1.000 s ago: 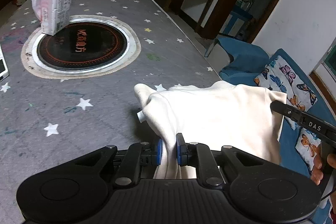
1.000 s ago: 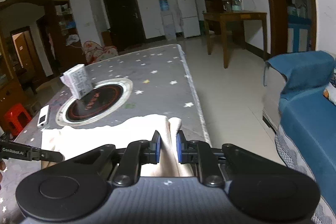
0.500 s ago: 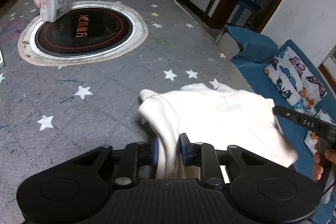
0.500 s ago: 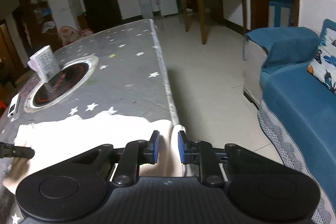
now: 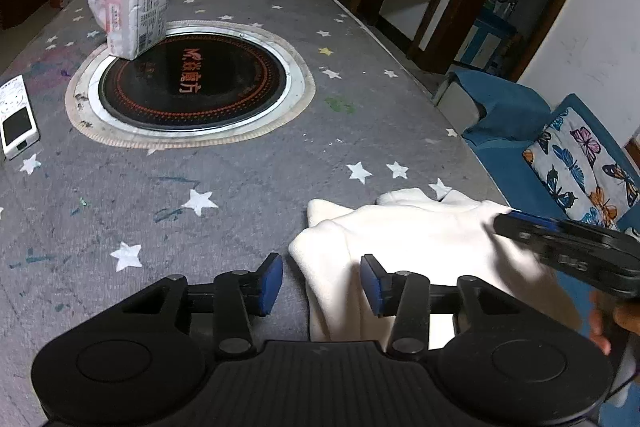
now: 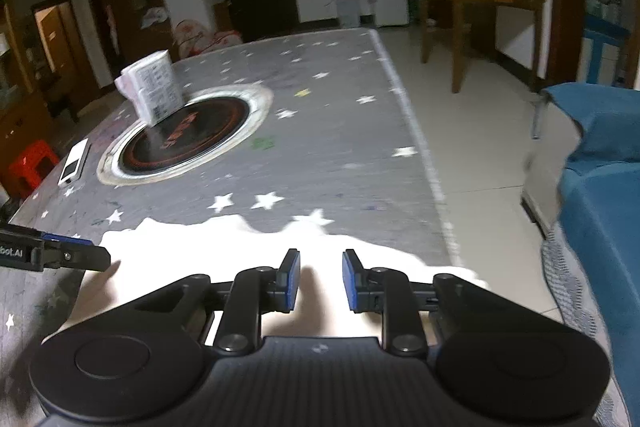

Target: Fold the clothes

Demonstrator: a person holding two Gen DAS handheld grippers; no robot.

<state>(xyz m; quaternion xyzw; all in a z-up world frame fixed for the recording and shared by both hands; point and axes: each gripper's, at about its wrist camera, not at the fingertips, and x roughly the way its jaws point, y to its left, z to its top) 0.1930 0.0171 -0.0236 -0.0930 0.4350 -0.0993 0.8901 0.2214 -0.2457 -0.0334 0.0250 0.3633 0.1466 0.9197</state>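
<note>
A white garment lies folded on the near right part of the grey star-patterned table. My left gripper is open, its blue pads either side of the garment's left edge. The right gripper's finger crosses over the cloth at the right. In the right wrist view the garment lies flat on the table by its right edge. My right gripper is open just above the cloth. The left gripper's finger shows at the left.
A round black hotplate is set in the table's middle. A white tissue pack stands on its far left rim. A white remote lies at the left. A blue sofa with a butterfly cushion stands to the right.
Both grippers have opened and let go of the garment. It was held up by two edges; now it lies folded on the table.
</note>
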